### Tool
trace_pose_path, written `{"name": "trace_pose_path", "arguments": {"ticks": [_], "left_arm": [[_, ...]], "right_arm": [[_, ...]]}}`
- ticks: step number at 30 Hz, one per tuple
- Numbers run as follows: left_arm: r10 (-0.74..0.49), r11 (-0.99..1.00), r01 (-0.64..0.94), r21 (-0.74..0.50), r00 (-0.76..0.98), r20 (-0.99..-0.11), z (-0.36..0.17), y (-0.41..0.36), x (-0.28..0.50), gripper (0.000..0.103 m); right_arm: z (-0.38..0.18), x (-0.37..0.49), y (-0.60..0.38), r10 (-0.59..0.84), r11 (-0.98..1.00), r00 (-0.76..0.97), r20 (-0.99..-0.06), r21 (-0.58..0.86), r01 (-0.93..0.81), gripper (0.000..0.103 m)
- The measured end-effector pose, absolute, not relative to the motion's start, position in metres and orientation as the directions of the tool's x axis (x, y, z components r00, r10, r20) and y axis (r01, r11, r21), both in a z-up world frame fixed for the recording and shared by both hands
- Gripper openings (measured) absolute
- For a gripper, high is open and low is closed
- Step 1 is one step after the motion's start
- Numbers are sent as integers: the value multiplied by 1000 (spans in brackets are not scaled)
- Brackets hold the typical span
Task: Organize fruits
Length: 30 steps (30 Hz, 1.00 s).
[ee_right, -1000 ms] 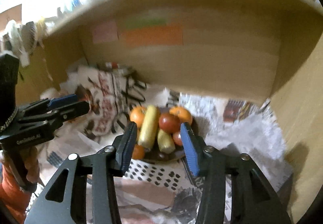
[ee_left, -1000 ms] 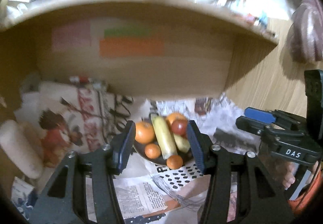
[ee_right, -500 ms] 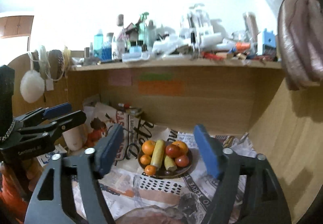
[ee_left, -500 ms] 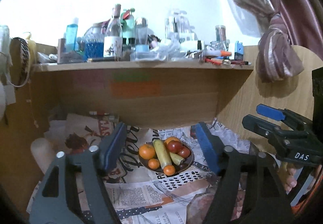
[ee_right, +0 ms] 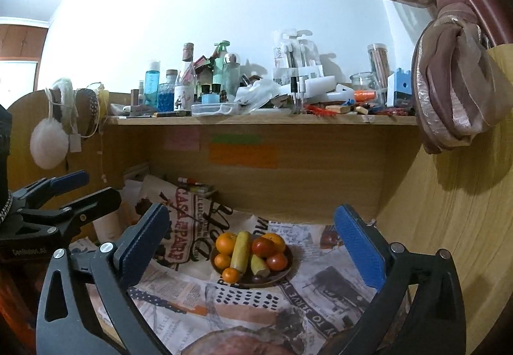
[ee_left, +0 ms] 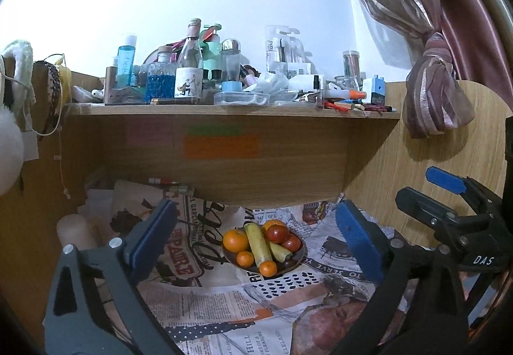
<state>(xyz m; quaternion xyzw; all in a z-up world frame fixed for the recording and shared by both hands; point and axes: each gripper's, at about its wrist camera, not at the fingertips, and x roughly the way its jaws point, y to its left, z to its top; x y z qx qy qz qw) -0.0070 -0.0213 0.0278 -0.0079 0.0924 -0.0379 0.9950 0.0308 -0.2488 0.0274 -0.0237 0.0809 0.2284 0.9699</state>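
A dark round plate (ee_left: pixel 296 260) (ee_right: pixel 282 276) sits on newspaper under a wooden shelf. It holds several oranges (ee_left: pixel 235 239) (ee_right: pixel 226 243), two yellow bananas (ee_left: pixel 258 246) (ee_right: pixel 240 251) and red tomatoes (ee_left: pixel 277 233) (ee_right: pixel 263 246). My left gripper (ee_left: pixel 256 236) is open and empty, well back from the plate. My right gripper (ee_right: pixel 253 236) is open and empty too, also well back. The right gripper shows at the right of the left wrist view (ee_left: pixel 449 201); the left gripper shows at the left of the right wrist view (ee_right: pixel 64 194).
Newspaper (ee_left: pixel 224 307) covers the desk. A wooden shelf (ee_left: pixel 231 110) above is crowded with bottles and jars. Wooden side panels (ee_right: pixel 449 243) close in both sides. A tied curtain (ee_left: pixel 433 98) hangs at the right. A pale cylinder (ee_left: pixel 72 231) stands at the left.
Both grippers have pulled back and up from close over the plate and opened wider. The shelf top and wall have come into view. The fruit has not moved.
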Motion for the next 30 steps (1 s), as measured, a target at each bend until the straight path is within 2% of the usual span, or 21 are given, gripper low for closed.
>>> {"name": "trace_pose_path", "arguments": {"ticks": [30], "left_arm": [[-59,998,52,-38,980,-192,27,-22,-1,103]], "right_arm": [[29,29,-252,415,909,898,-150,28,-416,103]]}}
